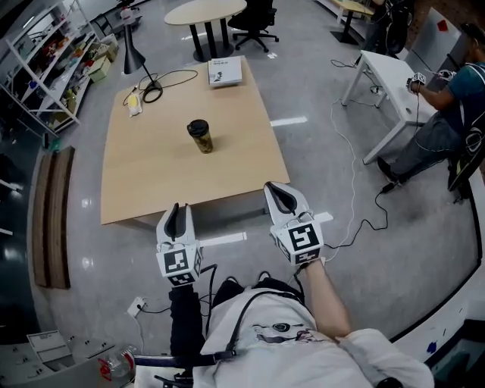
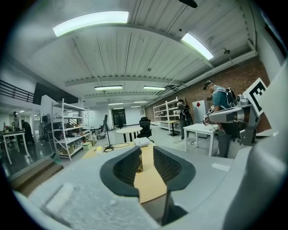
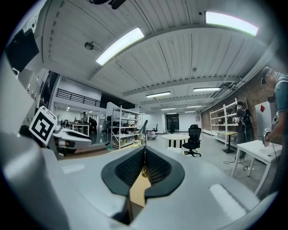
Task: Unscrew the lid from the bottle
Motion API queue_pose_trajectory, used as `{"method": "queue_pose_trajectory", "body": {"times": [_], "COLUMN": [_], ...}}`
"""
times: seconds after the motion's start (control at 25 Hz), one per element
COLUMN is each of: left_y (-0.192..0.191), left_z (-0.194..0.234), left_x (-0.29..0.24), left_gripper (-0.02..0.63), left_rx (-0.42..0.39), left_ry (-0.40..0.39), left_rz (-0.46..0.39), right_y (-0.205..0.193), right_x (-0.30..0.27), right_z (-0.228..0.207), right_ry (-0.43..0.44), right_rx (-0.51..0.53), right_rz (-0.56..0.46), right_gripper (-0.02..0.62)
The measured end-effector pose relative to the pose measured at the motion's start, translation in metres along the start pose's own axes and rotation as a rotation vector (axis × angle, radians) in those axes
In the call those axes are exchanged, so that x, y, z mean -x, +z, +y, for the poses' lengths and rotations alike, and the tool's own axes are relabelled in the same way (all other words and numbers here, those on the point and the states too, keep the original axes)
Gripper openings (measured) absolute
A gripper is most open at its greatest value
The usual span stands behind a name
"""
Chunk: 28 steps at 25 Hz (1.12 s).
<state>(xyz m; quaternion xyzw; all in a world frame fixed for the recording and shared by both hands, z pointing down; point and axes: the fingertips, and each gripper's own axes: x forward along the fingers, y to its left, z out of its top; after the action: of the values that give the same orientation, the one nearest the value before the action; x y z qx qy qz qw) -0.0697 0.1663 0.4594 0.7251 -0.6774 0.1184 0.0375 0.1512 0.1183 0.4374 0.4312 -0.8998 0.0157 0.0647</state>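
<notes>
Now the bottle (image 1: 200,138) stands upright on the table (image 1: 144,182), black lid (image 1: 198,126) on, straight ahead and well apart from both grippers. Left gripper (image 1: 177,207), slightly parted and empty, is nearer; right gripper (image 1: 279,189) is pinched closed on nothing.

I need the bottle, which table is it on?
The rectangular wooden table just ahead, bottle upright near its middle; not the round table or white table.
</notes>
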Motion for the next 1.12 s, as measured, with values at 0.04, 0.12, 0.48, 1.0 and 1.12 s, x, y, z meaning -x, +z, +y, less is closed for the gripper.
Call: {"method": "queue_pose_trajectory", "body": {"times": [0.04,0.12,0.48,1.0,1.12], "left_y": [-0.003,-0.008,-0.006,-0.072,-0.109], "left_z": [-0.003,-0.008,0.001,0.049,0.054], "left_x": [-0.001,-0.004,-0.05,-0.219,-0.243], "left_gripper": [0.12,0.222,0.458,0.5,0.5], "left_rx": [-0.002,0.002,0.016,-0.011,-0.032], "left_ry": [-0.008,-0.012,-0.1,-0.337,-0.377], "left_rz": [0.006,0.012,0.001,0.055,0.111], "right_y": [-0.004,-0.012,-0.019,0.005,0.004], "right_x": [0.001,0.003,-0.033,-0.174,-0.196], "right_z": [-0.003,-0.009,-0.032,-0.066,-0.071], "right_ry": [0.004,0.006,-0.016,-0.098,-0.118], "right_rx": [-0.009,-0.026,-0.027,-0.028,-0.022], "right_rz": [0.003,0.011,0.028,0.063,0.09], "right_gripper": [0.008,0.009,0.011,0.015,0.029]}}
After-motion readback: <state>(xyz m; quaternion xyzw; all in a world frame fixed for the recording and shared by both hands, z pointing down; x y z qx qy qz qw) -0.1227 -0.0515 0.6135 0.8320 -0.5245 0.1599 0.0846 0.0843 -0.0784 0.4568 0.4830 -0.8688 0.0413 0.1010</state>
